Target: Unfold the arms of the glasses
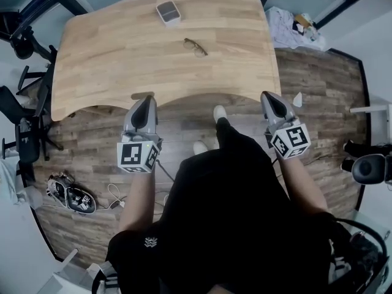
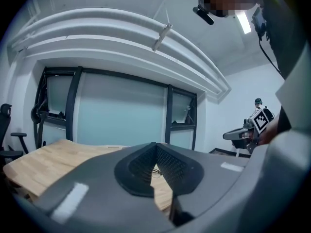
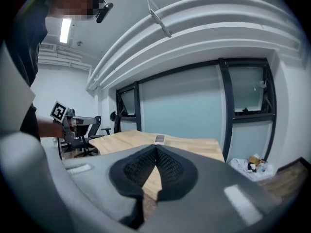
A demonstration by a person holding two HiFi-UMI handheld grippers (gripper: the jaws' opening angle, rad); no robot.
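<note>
A pair of thin-framed glasses [image 1: 195, 46] lies folded near the middle of the wooden table [image 1: 110, 54]; in the left gripper view a sliver of the glasses [image 2: 156, 171] shows through the gap below the jaw tips. My left gripper [image 1: 149, 98] hangs shut and empty at the table's near edge, left of the glasses. My right gripper [image 1: 267, 95] is also shut and empty, at the near edge to the right. Both are well short of the glasses. The right gripper view shows its jaws [image 3: 155, 148] closed over the tabletop.
A small grey-and-white case [image 1: 168, 11] sits at the table's far side, also seen as the case [image 3: 159, 139] in the right gripper view. Office chairs [image 1: 27, 97] stand left of the table. A bag with clutter [image 1: 291, 26] lies on the floor at the far right.
</note>
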